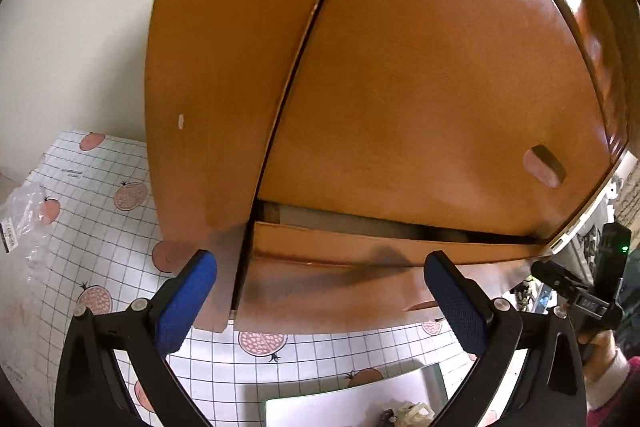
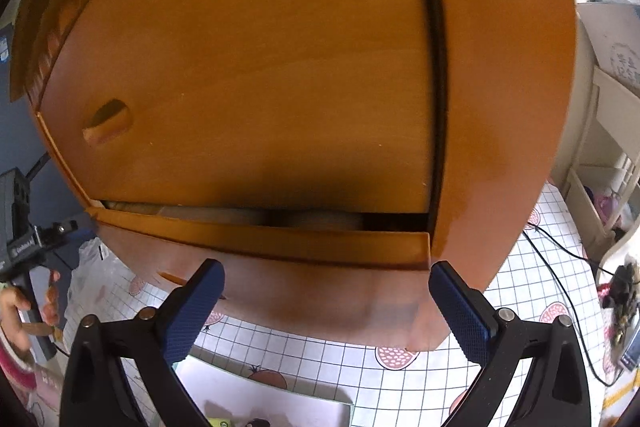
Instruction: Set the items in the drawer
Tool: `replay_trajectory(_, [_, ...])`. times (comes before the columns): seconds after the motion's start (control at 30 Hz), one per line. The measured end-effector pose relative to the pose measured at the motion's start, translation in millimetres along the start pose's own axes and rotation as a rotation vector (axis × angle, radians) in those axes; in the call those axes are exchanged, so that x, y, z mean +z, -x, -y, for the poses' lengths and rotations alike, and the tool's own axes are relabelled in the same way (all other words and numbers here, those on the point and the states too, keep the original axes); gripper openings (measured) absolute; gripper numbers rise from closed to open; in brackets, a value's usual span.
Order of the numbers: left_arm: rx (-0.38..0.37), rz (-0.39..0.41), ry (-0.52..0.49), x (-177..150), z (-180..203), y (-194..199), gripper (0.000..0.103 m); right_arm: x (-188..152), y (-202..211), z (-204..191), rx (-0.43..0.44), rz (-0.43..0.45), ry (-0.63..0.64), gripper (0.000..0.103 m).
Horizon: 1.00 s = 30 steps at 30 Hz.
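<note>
An orange wooden cabinet stands on the table, its door [image 1: 420, 99] [image 2: 248, 75] closed above a drawer. The drawer [image 1: 380, 247] [image 2: 280, 239] is pulled out slightly, with a dark gap above its front edge. My left gripper [image 1: 320, 263] hangs open just in front of the drawer's left end, nothing between its blue-padded fingers [image 1: 188, 295]. My right gripper [image 2: 326, 271] is open too, right at the drawer's front near its right end. A white tray [image 1: 352, 403] [image 2: 280, 407] with small items lies on the table below both grippers.
A checked tablecloth [image 1: 104, 219] [image 2: 520, 291] with fruit prints covers the table. A clear plastic bag [image 1: 24, 219] lies at the left. Black cables [image 2: 560, 267] run along the right. A white shelf unit [image 2: 608, 147] stands far right. The door has a small wooden knob [image 1: 544, 167] [image 2: 106, 121].
</note>
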State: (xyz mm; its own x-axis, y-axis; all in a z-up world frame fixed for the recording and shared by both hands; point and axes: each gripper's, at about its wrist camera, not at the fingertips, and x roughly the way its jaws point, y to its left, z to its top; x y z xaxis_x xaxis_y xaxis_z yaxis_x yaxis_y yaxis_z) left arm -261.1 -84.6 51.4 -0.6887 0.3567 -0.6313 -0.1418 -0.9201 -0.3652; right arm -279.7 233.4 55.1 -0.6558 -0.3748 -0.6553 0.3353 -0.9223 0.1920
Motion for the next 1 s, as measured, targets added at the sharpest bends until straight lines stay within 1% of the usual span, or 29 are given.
replay_trajectory(0.2, [-0.019,-0.013,0.021,2.4,1.7,-4.2,0.103,6.1,-12.7,-6.0,-0.003,-0.013,0.012,0.103])
replay_trajectory(0.33, [-0.027,-0.026,0.011,0.7,7.7,-7.7,0.103,12.6,-18.3,-7.8,-0.002,-0.007,-0.004,0.103])
replay_trajectory(0.43, [-0.001,-0.022,-0.001,0.3,12.6,-8.0,0.103,16.8,-22.6,-13.1,-0.013,-0.012,0.010,0.103])
replay_trajectory(0.6, [0.006,-0.019,0.004,-0.6,15.3,-4.4,0.103,23.1,-24.8,-20.1,-0.031,-0.010,0.009,0.103])
replay_trajectory(0.83, [0.003,-0.024,-0.009,-12.0,20.8,11.3,0.103,26.7,-26.8,-42.1,-0.057,-0.018,0.019,0.103])
replay_trajectory(1.0, [-0.001,-0.024,-0.015,-27.4,25.0,30.4,0.103,16.9,-24.2,-61.3,-0.065,0.000,0.012,0.103])
